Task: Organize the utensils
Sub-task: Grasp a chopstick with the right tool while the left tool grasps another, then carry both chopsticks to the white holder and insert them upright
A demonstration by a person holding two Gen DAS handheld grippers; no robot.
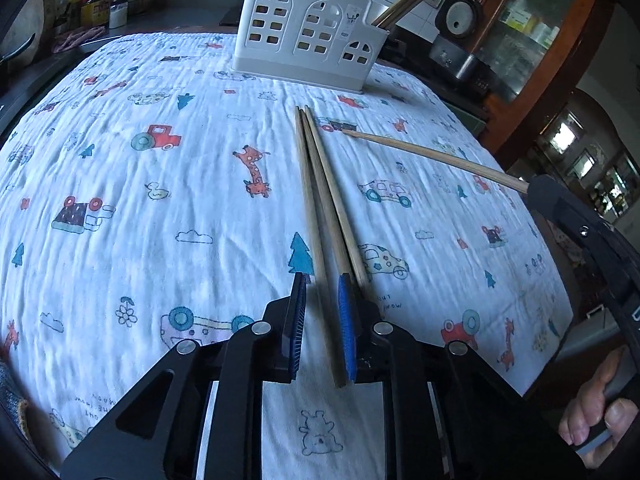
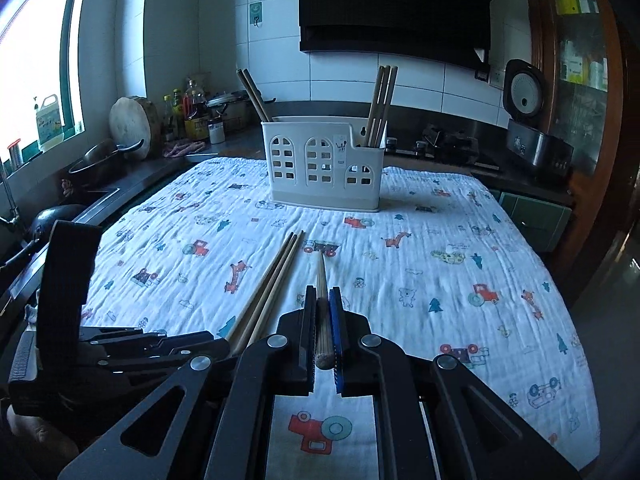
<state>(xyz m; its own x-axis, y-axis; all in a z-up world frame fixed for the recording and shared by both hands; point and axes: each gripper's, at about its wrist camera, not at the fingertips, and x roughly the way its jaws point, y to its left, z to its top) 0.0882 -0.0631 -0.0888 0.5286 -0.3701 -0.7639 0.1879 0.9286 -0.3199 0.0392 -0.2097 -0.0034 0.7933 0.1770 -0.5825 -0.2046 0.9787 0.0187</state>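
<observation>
Chopsticks, three together, lie on our printed cloth; our left gripper has its jaws narrow around them, and we cannot tell whether the pads press. Our right gripper is clamped on a single chopstick lifted off the cloth. Beyond stands the white holder, with more chopsticks upright in it.

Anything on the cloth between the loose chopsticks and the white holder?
No, only bare printed cloth separates the loose chopsticks from the white holder, seen clearly in both wrist views.
</observation>
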